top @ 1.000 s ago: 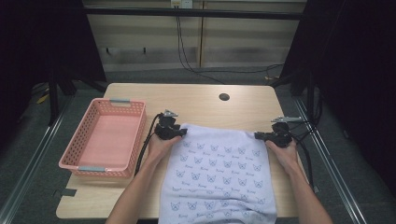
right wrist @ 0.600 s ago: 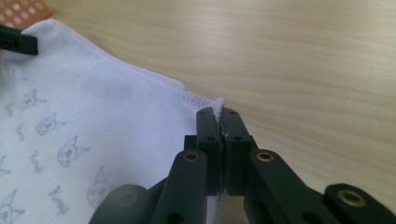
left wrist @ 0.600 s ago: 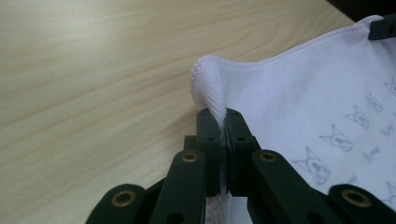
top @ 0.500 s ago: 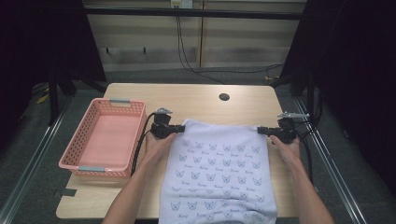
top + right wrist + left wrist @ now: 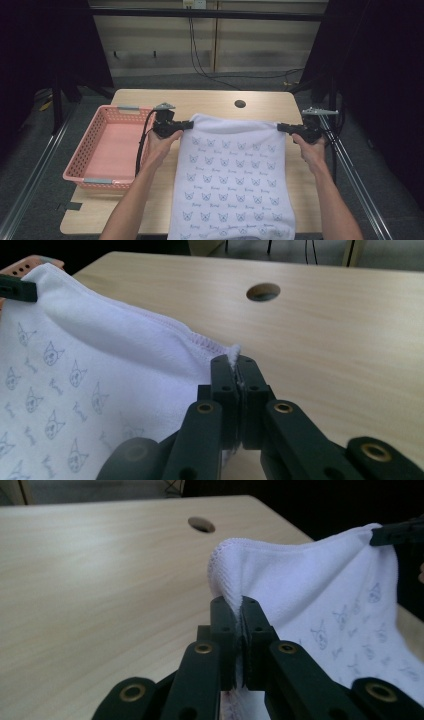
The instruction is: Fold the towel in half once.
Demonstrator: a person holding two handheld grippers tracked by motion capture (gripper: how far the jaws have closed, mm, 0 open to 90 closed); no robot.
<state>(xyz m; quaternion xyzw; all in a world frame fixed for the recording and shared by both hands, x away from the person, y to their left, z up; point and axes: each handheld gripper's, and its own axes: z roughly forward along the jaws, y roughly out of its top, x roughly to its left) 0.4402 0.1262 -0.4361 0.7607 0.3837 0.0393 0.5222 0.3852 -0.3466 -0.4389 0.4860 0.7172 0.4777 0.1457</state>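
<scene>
- Left gripper (image 5: 186, 125): jaws pressed together on the far left corner of the white towel (image 5: 232, 175); in the left gripper view (image 5: 239, 611), hemmed edge of the cloth pinched between the two black pads, a fold bulging up just beyond them; jaws just drawn closed, cloth between them.
- Right gripper (image 5: 281, 128): jaws pressed together on the far right corner of the same towel; in the right gripper view (image 5: 234, 366), a small tuft of cloth poking out above the closed pads.
- White towel, printed with small grey cat-face motifs: far edge stretched taut between the two grippers, lifted clear of the table; remainder draped toward the near side, running over the near edge of the table (image 5: 210, 100). Seen also in the left gripper view (image 5: 325, 595) and the right gripper view (image 5: 90, 355).
- Hands: left hand (image 5: 159, 145) and right hand (image 5: 311, 150) behind their grippers, forearms entering from the near side.
- Pink basket (image 5: 80, 160): perforated walls, on the left part of the table, just left of the left gripper; apart from the towel.
- Table: light wood top, round hole (image 5: 240, 104) near the far edge, beyond the towel.
- Cables: black, trailing from each gripper toward the near side.
</scene>
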